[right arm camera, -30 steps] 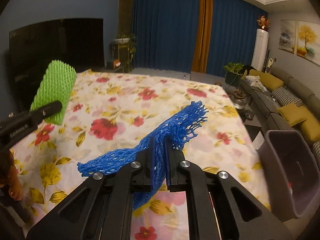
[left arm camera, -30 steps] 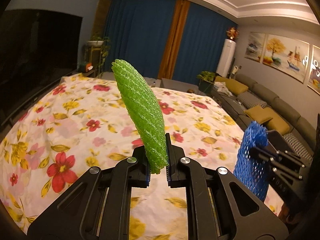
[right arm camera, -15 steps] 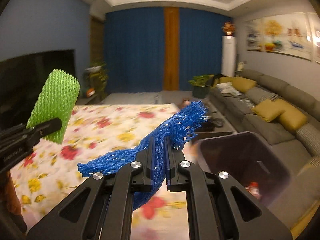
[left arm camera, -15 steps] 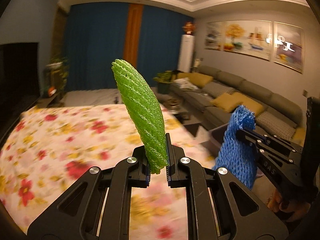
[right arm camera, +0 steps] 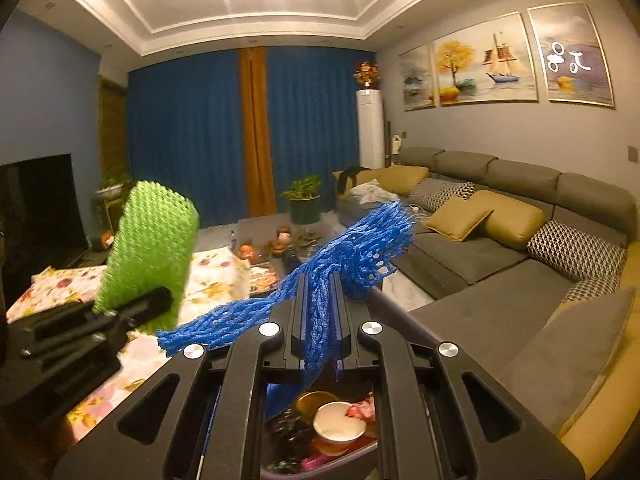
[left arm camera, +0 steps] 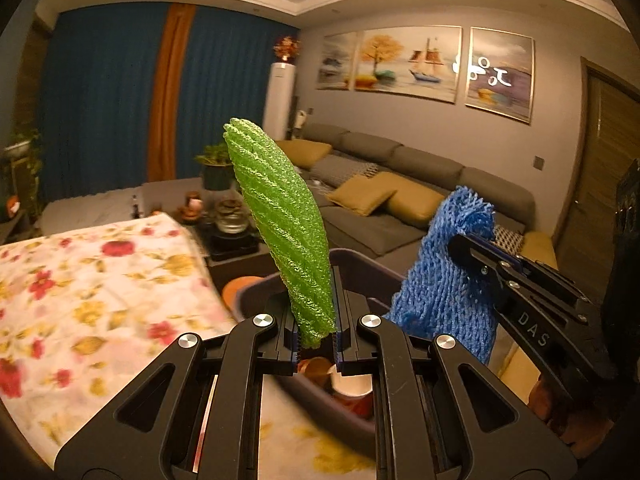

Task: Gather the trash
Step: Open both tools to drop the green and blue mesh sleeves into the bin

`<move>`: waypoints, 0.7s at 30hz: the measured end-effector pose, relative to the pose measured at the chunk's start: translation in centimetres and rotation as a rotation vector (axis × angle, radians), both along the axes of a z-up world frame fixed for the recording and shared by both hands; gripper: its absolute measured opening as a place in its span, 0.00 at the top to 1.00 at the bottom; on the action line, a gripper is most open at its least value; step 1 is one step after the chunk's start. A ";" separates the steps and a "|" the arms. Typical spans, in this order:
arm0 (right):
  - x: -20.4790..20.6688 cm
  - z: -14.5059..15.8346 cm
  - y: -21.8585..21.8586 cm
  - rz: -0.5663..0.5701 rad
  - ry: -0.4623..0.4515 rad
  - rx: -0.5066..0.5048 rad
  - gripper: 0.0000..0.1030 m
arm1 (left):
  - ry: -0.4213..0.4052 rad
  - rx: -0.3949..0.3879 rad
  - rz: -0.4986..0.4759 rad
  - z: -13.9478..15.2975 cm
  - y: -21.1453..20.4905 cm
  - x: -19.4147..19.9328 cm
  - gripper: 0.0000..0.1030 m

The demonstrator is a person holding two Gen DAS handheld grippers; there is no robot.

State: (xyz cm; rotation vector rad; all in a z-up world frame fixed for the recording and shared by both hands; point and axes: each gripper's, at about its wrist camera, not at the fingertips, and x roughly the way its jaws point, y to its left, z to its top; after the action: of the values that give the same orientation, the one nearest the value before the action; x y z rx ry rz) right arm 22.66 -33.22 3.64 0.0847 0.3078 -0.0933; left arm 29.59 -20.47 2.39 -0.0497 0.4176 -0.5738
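Now both claws hover above the trash bin [right arm camera: 404, 322]; left claw [left arm camera: 316, 344] pinches green foam net [left arm camera: 280, 220], right claw [right arm camera: 316, 356] blue net [right arm camera: 352, 256]; either featherlight net could drift past the rim.

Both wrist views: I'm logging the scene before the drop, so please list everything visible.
green foam net: 1, green, upright in left tool
blue foam net: 1, blue, draped through right tool
trash bin: 1, dark, below both tools, holding cups and wrappers
paper cup: 1, white inside, in bin
floral cloth: 1, white with red and yellow flowers, left
sofa: 1, grey with mustard cushions, right
curtains: blue with orange strip, back wall
left tool: 1, black, shut
right tool: 1, black, shut
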 end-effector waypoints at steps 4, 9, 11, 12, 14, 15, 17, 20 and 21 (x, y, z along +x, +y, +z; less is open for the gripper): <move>0.5 -0.4 -1.9 -0.014 -0.004 0.017 0.88 | 0.021 -0.016 -0.041 -1.0 -1.3 1.2 0.89; 1.9 -1.1 -2.1 -0.019 0.019 0.032 0.86 | 0.051 -0.018 -0.091 -2.2 -2.3 2.7 0.83; 2.4 -1.5 -2.4 -0.024 0.029 0.038 0.82 | 0.068 -0.007 -0.089 -2.8 -2.6 3.3 0.76; 2.7 -1.6 -2.6 -0.028 0.034 0.040 0.80 | 0.085 -0.008 -0.096 -3.1 -2.6 3.7 0.68; 3.0 -1.8 -2.8 -0.031 0.043 0.046 0.79 | 0.102 -0.011 -0.085 -3.7 -2.4 4.1 0.59; 3.2 -2.0 -2.9 -0.032 0.048 0.049 0.79 | 0.104 -0.016 -0.083 -3.8 -2.3 4.2 0.55; 3.4 -2.2 -3.0 -0.034 0.056 0.053 0.76 | 0.113 -0.029 -0.068 -4.0 -1.8 4.6 0.49; 3.6 -2.5 -3.0 -0.039 0.060 0.056 0.64 | 0.122 -0.047 -0.041 -4.0 -0.6 4.8 0.41; 3.5 -2.5 -2.9 -0.039 0.061 0.056 0.64 | 0.122 -0.044 -0.029 -4.0 -0.3 4.7 0.37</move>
State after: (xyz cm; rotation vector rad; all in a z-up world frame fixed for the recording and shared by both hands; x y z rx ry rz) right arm 26.19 -36.11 1.11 0.1439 0.3701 -0.1265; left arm 34.30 -20.79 -1.63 -0.1217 0.5245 -0.6100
